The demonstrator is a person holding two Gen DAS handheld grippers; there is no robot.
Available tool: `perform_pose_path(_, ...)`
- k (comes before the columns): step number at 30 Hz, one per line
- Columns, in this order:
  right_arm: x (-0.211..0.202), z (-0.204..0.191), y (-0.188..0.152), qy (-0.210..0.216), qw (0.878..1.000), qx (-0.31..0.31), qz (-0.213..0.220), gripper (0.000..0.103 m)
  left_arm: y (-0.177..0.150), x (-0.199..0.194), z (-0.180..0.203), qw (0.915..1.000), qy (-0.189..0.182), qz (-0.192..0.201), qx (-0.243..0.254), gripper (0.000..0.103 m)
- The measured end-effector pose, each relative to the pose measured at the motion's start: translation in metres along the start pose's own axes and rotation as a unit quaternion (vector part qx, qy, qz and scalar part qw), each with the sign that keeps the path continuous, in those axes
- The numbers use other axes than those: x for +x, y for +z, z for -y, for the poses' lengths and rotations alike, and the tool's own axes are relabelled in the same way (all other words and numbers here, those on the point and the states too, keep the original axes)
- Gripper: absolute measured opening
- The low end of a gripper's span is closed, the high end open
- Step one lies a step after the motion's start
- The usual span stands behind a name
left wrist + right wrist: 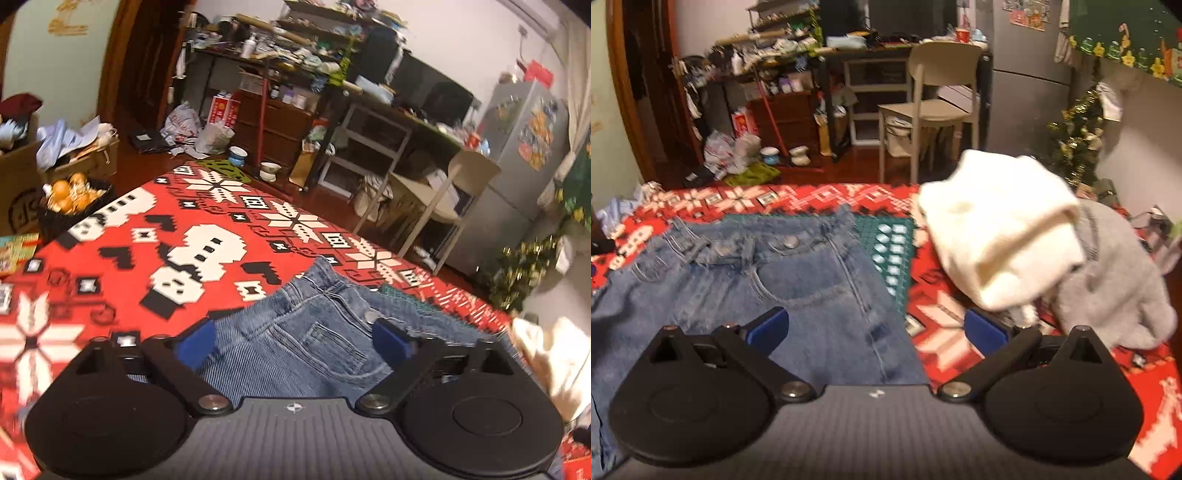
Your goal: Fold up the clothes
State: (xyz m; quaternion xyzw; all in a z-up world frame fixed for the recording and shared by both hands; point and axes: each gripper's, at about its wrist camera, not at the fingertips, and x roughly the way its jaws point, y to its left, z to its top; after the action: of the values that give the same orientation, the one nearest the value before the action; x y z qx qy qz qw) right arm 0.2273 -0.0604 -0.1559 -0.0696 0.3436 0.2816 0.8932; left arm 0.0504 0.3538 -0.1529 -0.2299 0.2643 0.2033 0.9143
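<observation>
Jeans (746, 295) lie spread on the red patterned cloth (110, 258) covering the bench, waistband toward the far edge. The left tool (295, 345) hovers over the denim, released, blue pads wide apart. The right tool (877, 330), also released, straddles the jeans' right edge. Beside the jeans a white garment (997, 236), blurred, apparently rests against a grey sweater (1115, 288).

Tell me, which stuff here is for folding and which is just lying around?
For folding: blue denim jeans, fluffy cream-white garment, soft grey knitted sweater, open left gripper, open right gripper.

Just lying around: black basket of oranges, beige plastic chair, small tinsel Christmas tree.
</observation>
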Motion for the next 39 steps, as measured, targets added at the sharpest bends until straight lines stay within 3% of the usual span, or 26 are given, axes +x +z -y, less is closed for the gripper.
perform_pose_path(3,0.018,-0.009,0.010,0.010,1.000,-0.026,0.008,0.102,0.006,0.014,0.005,0.9995,-0.001,0.005,0.031,0.096)
perform_pose_path(7,0.034,-0.012,0.027,0.094,0.995,0.015,0.029,0.102,0.016,0.035,0.015,0.9978,-0.017,0.009,0.064,0.100)
perform_pose_path(10,0.045,-0.026,0.040,0.075,0.996,-0.027,0.046,0.102,0.024,0.051,0.022,0.9963,-0.022,0.014,0.082,0.097)
perform_pose_path(13,0.064,-0.032,0.054,0.061,0.996,-0.048,0.052,0.102,0.036,0.069,0.021,0.9963,-0.035,0.009,0.079,0.085)
perform_pose_path(16,0.088,-0.028,0.067,0.057,0.997,-0.033,0.043,0.084,0.045,0.090,0.014,0.9970,-0.050,-0.016,0.057,0.075)
perform_pose_path(20,0.132,-0.016,0.081,0.067,0.998,-0.001,0.002,0.054,0.052,0.113,0.002,0.9956,-0.072,-0.054,0.025,0.071)
perform_pose_path(22,0.150,-0.009,0.085,0.072,0.997,0.015,-0.006,0.050,0.053,0.119,0.001,0.9941,-0.079,-0.070,0.025,0.069)
perform_pose_path(24,0.167,-0.003,0.088,0.064,0.997,0.029,-0.015,0.039,0.052,0.124,0.004,0.9928,-0.079,-0.079,0.043,0.065)
perform_pose_path(31,0.199,0.004,0.078,0.077,0.995,0.045,-0.043,0.021,0.049,0.137,0.014,0.9918,-0.054,-0.072,0.091,0.064)
perform_pose_path(34,0.201,0.006,0.077,0.082,0.995,0.054,-0.035,0.013,0.047,0.141,0.019,0.9912,-0.050,-0.065,0.104,0.011)
perform_pose_path(37,0.197,0.007,0.078,0.081,0.995,0.059,-0.023,0.010,0.045,0.138,0.024,0.9909,-0.047,-0.051,0.115,0.007)
perform_pose_path(39,0.189,0.005,0.080,0.075,0.995,0.064,-0.008,0.009,0.046,0.131,0.029,0.9906,-0.052,-0.022,0.124,0.006)
